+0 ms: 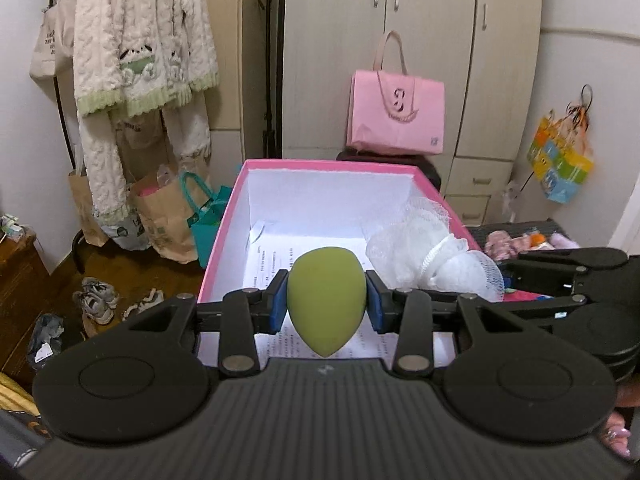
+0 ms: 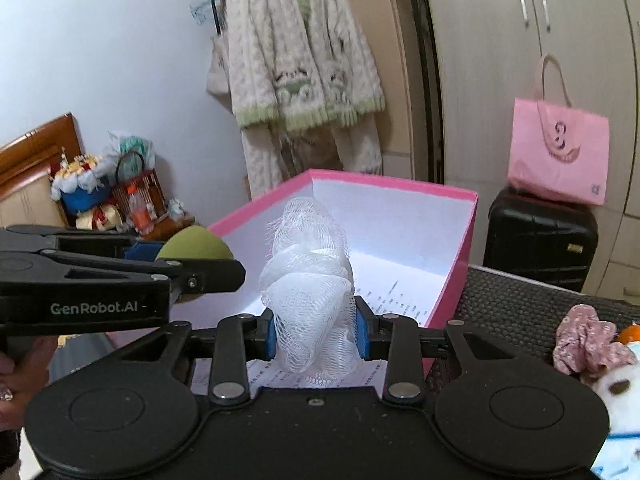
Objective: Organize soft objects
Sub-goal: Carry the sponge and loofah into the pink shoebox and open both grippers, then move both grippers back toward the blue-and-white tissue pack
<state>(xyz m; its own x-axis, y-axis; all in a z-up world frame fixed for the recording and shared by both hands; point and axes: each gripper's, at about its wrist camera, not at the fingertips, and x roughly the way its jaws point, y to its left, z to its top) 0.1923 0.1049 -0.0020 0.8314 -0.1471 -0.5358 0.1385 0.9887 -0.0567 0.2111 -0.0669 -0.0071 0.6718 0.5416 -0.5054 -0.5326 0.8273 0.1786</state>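
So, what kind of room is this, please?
Most likely a bedroom at home. A fluffy robe hangs on a rack, tall wardrobe doors fill the back wall, and a black suitcase stands beside the pink box.

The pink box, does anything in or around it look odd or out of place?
Nothing stands out. The pink box holds only printed paper; the left gripper holds a green sponge and the right gripper a white mesh pouf above it.

1. A green egg-shaped sponge (image 1: 326, 300), pointed end down, is clamped between blue pads above the near edge of the pink box (image 1: 224, 232).
2. A white mesh bath pouf (image 2: 310, 296), bunched and upright, is pinched above the box's near right corner.
3. The box, white inside, is open-topped; printed paper lines its floor.
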